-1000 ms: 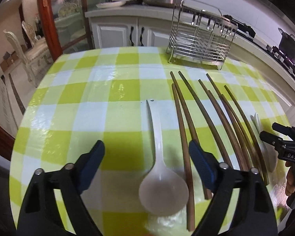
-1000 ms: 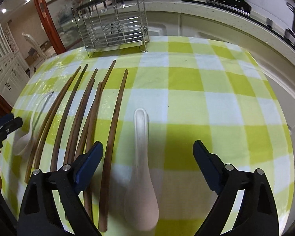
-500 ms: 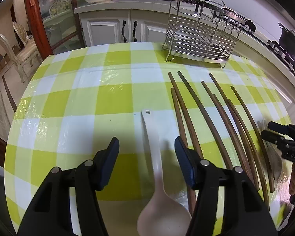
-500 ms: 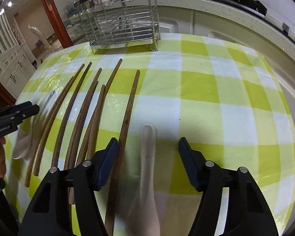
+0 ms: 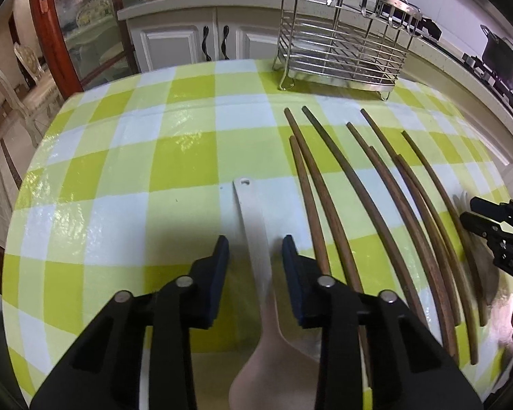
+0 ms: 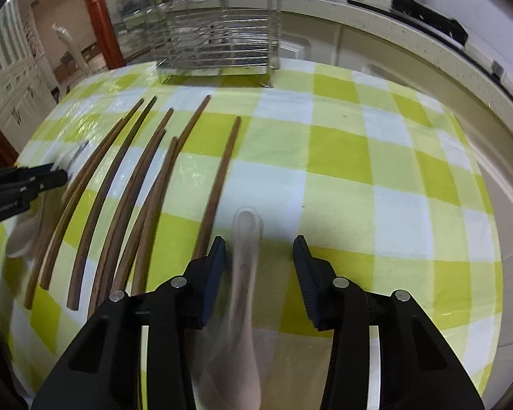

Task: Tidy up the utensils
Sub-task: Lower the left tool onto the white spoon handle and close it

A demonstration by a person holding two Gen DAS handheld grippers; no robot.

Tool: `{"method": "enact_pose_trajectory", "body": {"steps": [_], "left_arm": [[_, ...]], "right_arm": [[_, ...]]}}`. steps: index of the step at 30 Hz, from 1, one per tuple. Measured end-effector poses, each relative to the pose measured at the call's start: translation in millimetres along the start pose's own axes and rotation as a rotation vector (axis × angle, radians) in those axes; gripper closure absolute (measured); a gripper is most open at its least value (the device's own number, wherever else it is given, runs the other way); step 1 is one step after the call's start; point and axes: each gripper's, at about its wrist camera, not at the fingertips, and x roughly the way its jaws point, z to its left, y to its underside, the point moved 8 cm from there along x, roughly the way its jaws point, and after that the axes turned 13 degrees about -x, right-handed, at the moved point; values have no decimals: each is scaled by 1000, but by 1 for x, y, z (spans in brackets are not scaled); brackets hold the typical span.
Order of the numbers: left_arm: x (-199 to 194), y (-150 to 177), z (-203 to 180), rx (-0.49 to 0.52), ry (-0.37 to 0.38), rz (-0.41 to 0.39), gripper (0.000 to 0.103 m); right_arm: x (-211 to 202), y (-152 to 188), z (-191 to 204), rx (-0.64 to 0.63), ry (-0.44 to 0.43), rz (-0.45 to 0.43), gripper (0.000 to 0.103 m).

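Note:
My left gripper (image 5: 255,251) straddles the handle of a white ladle (image 5: 253,218) lying on the checked table; its jaws are narrowed but a gap shows on each side. My right gripper (image 6: 259,253) straddles a white ceramic soup spoon (image 6: 244,235), blurred, jaws also partly closed with gaps. Several brown wooden chopsticks (image 5: 376,205) lie side by side between the two spoons; they also show in the right wrist view (image 6: 130,184). A wire utensil rack (image 5: 345,44) stands at the table's far edge.
The green-and-white checked tablecloth (image 5: 119,171) covers the table. A kitchen counter with a pot (image 5: 502,58) runs behind and to the right. White cabinets (image 5: 188,44) and a wooden door frame (image 5: 51,27) stand behind. The other gripper (image 5: 496,225) shows at the right edge.
Both grippers have moved forward and lower over their spoons, and both pairs of jaws have narrowed steadily from wide open to a small gap around the handles.

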Motion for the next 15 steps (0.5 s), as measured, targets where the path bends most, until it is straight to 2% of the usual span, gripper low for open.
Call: {"method": "enact_pose_trajectory", "body": {"steps": [2, 7, 15], "left_arm": [[0, 0, 0, -1, 4, 5, 89], [-6, 2, 0, 0, 9, 2, 93], [-37, 0, 1, -12, 11, -53, 93]], "right_arm": [[-1, -1, 6, -23, -12, -11, 68], [-1, -4, 7, -29, -29, -32, 83], [-16, -4, 11, -30, -53, -74, 84]]}}
